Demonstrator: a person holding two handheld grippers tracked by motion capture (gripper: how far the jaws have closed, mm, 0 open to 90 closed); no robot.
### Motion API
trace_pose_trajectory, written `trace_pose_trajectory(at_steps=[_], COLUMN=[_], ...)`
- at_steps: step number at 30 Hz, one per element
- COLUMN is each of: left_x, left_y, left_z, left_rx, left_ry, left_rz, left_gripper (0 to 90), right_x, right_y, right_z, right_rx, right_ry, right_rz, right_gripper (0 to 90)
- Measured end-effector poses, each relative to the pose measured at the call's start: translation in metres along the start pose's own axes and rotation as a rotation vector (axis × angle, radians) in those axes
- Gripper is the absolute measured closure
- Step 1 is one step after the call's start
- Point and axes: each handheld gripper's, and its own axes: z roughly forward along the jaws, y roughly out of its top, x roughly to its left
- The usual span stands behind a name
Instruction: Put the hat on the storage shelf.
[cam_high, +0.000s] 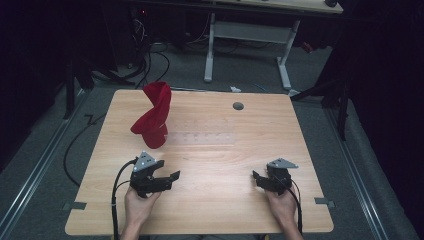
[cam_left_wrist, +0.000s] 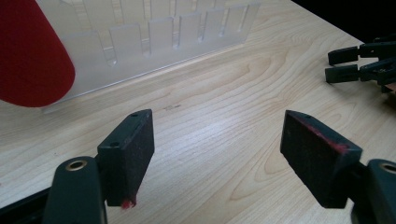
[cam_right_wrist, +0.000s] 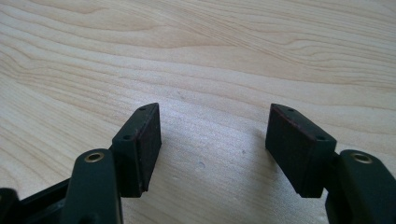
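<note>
A red cloth (cam_high: 152, 117) stands twisted upright over the left end of a clear plastic slotted rack (cam_high: 202, 136) on the wooden table (cam_high: 220, 165). My left gripper (cam_high: 171, 181) rests near the front left, just in front of the cloth, jaws wide and empty. In the left gripper view the open left gripper (cam_left_wrist: 217, 149) faces the rack (cam_left_wrist: 154, 37), with the red cloth (cam_left_wrist: 32, 56) at the upper left and the right gripper (cam_left_wrist: 343, 65) far right. My right gripper (cam_high: 257, 180) sits at the front right. It is open over bare wood in the right gripper view (cam_right_wrist: 215, 140).
A grey round grommet (cam_high: 238, 106) is set in the table's far middle. Beyond the table stands a white-legged desk (cam_high: 250, 45), with cables (cam_high: 145, 60) on the carpet at the back left. Bare wood lies between the two grippers.
</note>
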Motion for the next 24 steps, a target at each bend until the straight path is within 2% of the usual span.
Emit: trace_pose_trajectory(at_steps=[9,15,24], left_x=[0.004,0.007,0.009], left_y=[-0.009,-0.015,-0.023], left_z=[0.008,0.012,0.020], left_rx=[0.028,0.055,0.082], left_ry=[0.011,0.033,0.042], left_rz=[-0.004,0.014,0.040], left_gripper=[26.6,26.6,26.7], right_x=[0.000,0.000,0.000], right_y=[0.000,0.000,0.000], right_z=[0.000,0.000,0.000], right_rx=[0.000,0.000,0.000], right_ry=[0.000,0.000,0.000], right_rz=[0.000,0.000,0.000], right_gripper=[36.0,36.0,36.0])
